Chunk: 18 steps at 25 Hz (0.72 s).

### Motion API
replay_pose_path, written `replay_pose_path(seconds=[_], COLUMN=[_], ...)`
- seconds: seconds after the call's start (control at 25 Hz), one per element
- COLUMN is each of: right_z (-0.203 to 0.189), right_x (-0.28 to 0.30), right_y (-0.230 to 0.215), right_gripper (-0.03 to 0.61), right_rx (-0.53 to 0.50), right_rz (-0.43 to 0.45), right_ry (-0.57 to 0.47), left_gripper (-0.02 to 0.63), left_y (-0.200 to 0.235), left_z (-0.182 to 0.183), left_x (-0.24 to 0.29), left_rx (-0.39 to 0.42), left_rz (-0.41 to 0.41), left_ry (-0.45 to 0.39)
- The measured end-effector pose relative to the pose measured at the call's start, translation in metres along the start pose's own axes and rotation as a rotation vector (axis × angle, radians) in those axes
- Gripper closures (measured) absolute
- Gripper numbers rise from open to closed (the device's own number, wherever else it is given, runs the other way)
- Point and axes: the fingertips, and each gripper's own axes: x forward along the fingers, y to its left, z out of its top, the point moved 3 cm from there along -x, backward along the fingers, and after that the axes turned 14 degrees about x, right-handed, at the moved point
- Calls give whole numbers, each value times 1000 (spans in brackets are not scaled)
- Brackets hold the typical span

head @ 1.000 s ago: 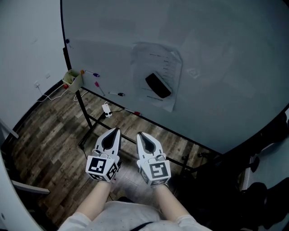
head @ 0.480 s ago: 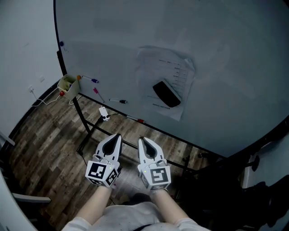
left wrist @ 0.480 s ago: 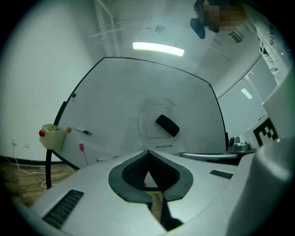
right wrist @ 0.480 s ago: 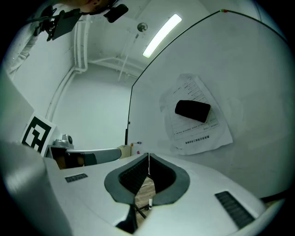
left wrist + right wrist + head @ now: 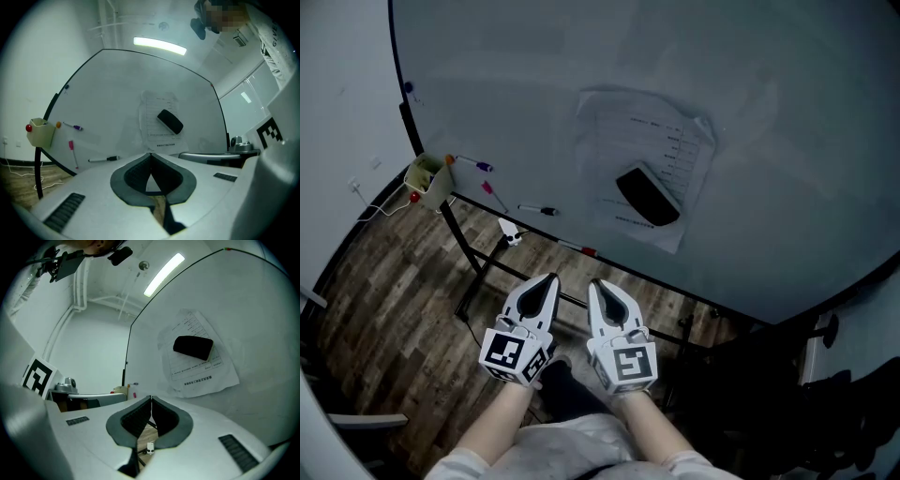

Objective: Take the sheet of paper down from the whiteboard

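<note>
- Sheet of paper [image 5: 621,141] hangs on the whiteboard [image 5: 534,66], with a black eraser [image 5: 649,197] on it.
- We find the left hand-held gripper [image 5: 550,278] and right hand-held gripper [image 5: 595,283] both closed, empty, well apart from the sheet.

Printed sheet of paper [image 5: 645,167] pinned on whiteboard [image 5: 534,84].

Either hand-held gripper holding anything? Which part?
Nothing held. Left hand-held gripper and right hand-held gripper are shut and empty, short of the white printed paper sheet under the black oblong eraser on the whiteboard.
</note>
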Motion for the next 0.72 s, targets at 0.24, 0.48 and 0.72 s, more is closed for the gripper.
replay_pose_path(seconds=[0.24, 0.48, 0.72], right_z=[20, 19, 24], right_x=[16, 36, 60], right_y=[-18, -36, -33], right_gripper=[558, 558, 558], right_rx=[-37, -39, -45], right_rz=[-61, -72, -63], right_ry=[-26, -67, -90], left_gripper=[598, 598, 598], left_y=[8, 18, 39], left_z=[11, 11, 14], left_x=[36, 69, 88], left_rx=[-6, -8, -9], left_rz=[-51, -107, -139], left_ry=[-25, -40, -42])
